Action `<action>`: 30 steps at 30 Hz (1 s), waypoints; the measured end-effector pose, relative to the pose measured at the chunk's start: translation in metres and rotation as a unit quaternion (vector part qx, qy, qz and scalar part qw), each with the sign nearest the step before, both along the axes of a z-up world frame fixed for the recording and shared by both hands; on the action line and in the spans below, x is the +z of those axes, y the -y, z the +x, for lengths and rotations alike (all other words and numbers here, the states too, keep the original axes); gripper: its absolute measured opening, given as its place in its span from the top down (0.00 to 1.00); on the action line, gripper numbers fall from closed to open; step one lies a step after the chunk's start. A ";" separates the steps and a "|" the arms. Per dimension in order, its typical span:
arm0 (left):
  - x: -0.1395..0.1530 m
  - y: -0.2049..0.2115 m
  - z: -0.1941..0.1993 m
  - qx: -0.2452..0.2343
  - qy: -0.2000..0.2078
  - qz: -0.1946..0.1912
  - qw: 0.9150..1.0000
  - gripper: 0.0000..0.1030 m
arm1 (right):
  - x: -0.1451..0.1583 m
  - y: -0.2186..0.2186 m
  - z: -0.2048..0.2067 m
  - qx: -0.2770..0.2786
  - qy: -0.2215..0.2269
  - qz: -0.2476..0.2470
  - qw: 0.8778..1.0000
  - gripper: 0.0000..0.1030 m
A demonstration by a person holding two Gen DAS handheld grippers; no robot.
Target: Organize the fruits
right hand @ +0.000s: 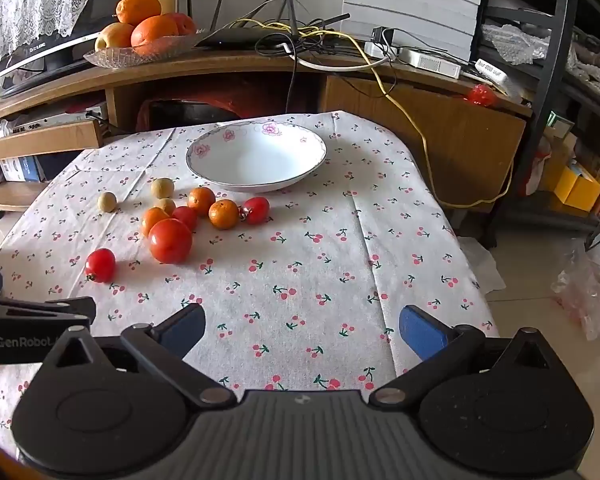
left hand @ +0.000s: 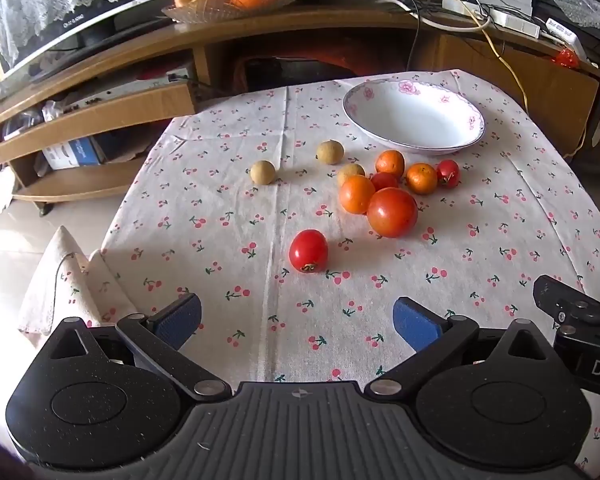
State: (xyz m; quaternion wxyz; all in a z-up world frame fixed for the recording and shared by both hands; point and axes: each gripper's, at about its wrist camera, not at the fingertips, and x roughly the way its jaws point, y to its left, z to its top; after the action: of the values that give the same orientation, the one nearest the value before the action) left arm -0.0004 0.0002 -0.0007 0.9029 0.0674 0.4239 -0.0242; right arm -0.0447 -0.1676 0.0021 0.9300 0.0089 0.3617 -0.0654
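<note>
the left gripper (left hand: 297, 322) hangs low over the near edge of the surface (left hand: 500, 216), which wears a white cloth printed with small red cherries; its blue-padded jaws stand wide apart with nothing between them. the right gripper (right hand: 302, 330) sits beside it, jaws just as wide and just as empty. a white ceramic bowl with pink flowers on its rim (left hand: 414, 118) stands empty at the far side of the surface. just in front of it lies a loose cluster of fruit: a large red tomato (left hand: 392, 212), three small orange mandarins (left hand: 357, 194), two small red cherry tomatoes and one tan round longan (left hand: 350, 172) (several of them touching). two more tan longans (left hand: 263, 172) lie apart to the left, and a lone red cherry tomato (left hand: 308, 251) rests nearest the left gripper, on the cloth.
</note>
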 end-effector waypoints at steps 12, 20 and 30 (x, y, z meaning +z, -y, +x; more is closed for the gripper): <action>-0.006 0.004 -0.003 -0.005 -0.004 -0.006 1.000 0.00 | -0.004 0.001 0.002 -0.002 -0.007 0.000 1.000 0.00; -0.005 0.005 -0.002 -0.010 -0.009 -0.009 1.000 0.00 | -0.005 0.000 0.003 0.000 -0.010 0.000 1.000 0.00; -0.004 0.003 -0.001 -0.011 -0.012 -0.012 1.000 0.00 | -0.006 -0.001 0.004 0.000 -0.011 -0.001 1.000 0.00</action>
State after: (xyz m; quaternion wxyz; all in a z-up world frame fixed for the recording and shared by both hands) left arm -0.0017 -0.0030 -0.0048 0.8982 0.0606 0.4335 -0.0396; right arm -0.0405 -0.1667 -0.0039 0.9260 0.0078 0.3716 -0.0661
